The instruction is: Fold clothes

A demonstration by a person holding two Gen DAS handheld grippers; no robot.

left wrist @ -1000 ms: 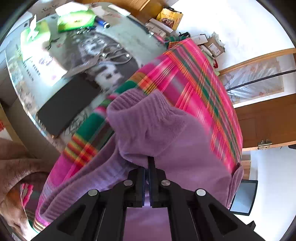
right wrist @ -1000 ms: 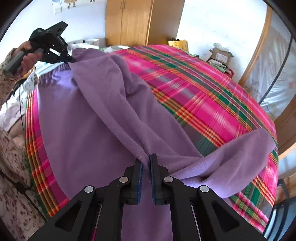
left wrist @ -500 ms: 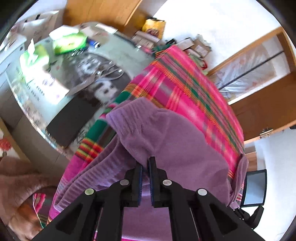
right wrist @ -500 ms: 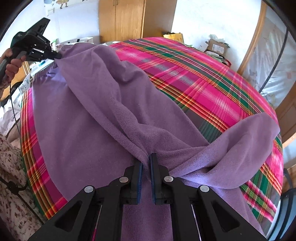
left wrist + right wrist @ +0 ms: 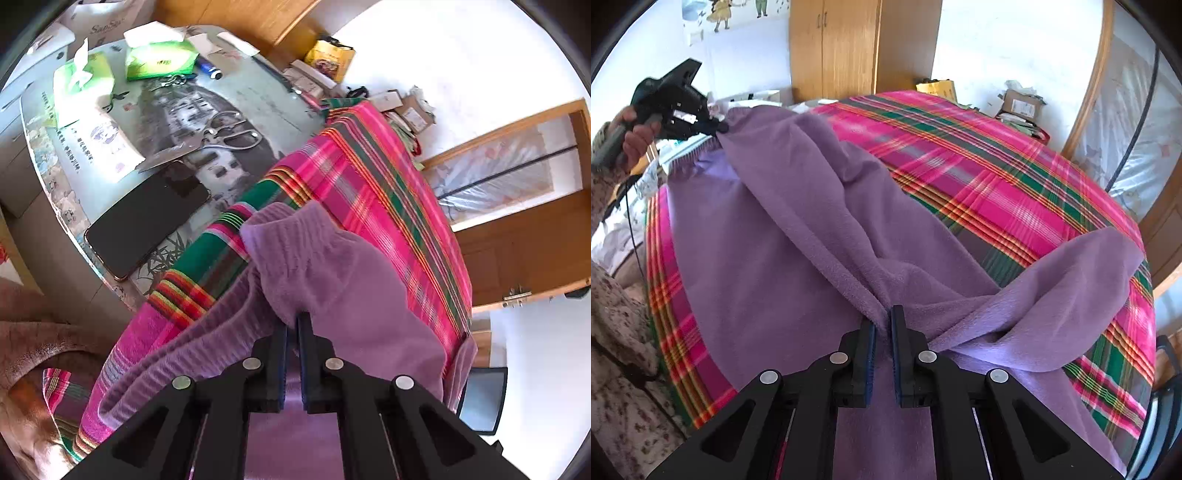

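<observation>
Gripping 1 purple garment (image 5: 783, 236) | 2 grippers clamped (left (image 5: 292, 317), right (image 5: 882, 312)) | 1 plaid bedspread (image 5: 997, 177)

Daylight fills a room with white walls (image 5: 997, 44). A wooden wardrobe (image 5: 846, 48) stands against the far wall, with cardboard boxes (image 5: 1021, 103) on the floor near it. A wooden door (image 5: 524, 243) shows at the right. A bed under a pink plaid bedspread (image 5: 997, 177) takes up the middle, beside a glass-topped table (image 5: 258, 99) bearing scissors (image 5: 221, 138), a phone (image 5: 147, 218) and tissue packs (image 5: 160, 59).
</observation>
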